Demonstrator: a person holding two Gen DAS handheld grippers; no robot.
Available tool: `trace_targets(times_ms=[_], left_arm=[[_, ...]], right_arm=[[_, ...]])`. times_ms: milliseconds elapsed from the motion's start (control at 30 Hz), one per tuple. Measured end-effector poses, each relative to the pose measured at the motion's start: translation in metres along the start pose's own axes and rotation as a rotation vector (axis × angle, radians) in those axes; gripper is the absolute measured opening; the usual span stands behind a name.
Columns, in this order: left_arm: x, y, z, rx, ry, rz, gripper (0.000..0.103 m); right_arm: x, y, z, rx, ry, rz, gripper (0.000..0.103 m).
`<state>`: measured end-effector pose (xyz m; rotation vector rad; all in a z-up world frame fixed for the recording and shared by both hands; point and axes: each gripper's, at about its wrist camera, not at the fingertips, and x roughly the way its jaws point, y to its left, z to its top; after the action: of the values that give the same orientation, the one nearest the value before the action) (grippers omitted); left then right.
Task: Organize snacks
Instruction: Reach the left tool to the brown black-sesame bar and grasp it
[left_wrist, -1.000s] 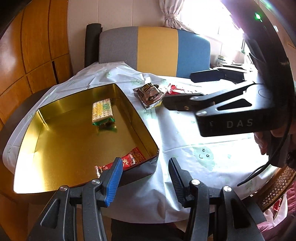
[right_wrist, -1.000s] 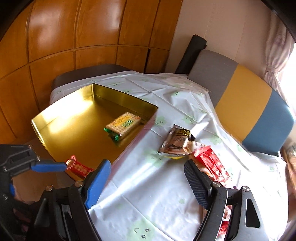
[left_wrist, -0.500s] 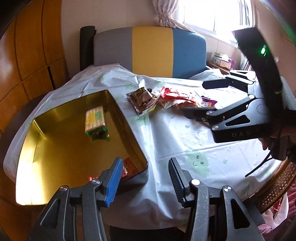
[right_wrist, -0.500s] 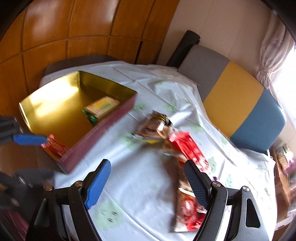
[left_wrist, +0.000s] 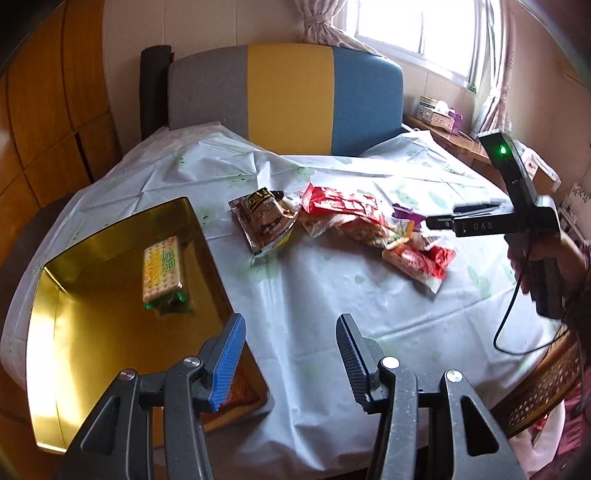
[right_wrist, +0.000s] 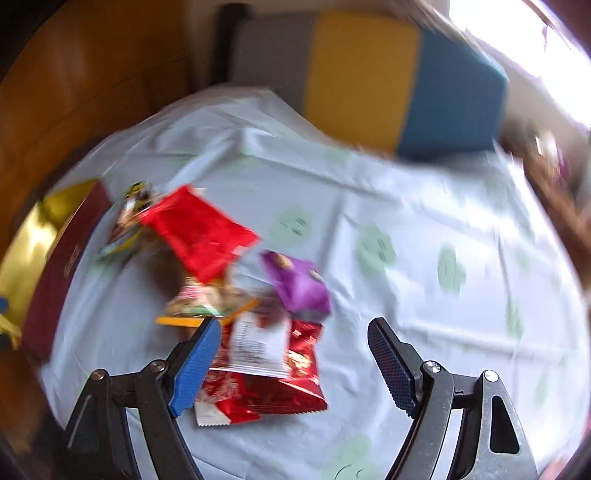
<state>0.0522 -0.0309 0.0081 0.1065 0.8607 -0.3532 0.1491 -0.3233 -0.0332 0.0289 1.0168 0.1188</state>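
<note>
Left gripper (left_wrist: 290, 360): fingers apart, empty, above the near corner of the gold rectangular metal tin (left_wrist: 51, 332). Right gripper (right_wrist: 291, 363): fingers wide apart, empty, over the red foil snack packet (right_wrist: 269, 395) on the white plastic-covered tabletop (right_wrist: 424, 258).

Yellow cracker pack (left_wrist: 161, 271) lies flat in the tin, long axis from 12 to 6 o'clock in the left view.

Only the left view shows that pack and the brown wrapper (left_wrist: 264, 218) sharply; only the blurred right view shows the purple packet (right_wrist: 299, 282) whole.

Lettering "DAS" appears upside down on the right gripper body; packet writing is unreadable.
</note>
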Motion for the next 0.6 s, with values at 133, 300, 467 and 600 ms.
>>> trace_targets(times_ms=[133,300,467,600], left_arm=[[0.014,0.009,0.021,-0.068,0.047,0.001,0.052],[0.033,0.023,0.046,-0.189,0.103,-0.041,0.051],[0.057,0.027,0.074,-0.244,0.12,-0.033,0.049],[0.079,0.029,0.092,-0.27,0.136,-0.029,0.049]], right_arm=[[-0.003,-0.007,0.004,0.043,-0.011,0.03,0.082],[-0.007,-0.004,0.005,0.028,-0.012,0.043,0.082],[-0.007,-0.002,0.007,0.036,-0.022,0.053,0.083],[-0.01,-0.002,0.009,0.038,-0.032,0.049,0.083]])
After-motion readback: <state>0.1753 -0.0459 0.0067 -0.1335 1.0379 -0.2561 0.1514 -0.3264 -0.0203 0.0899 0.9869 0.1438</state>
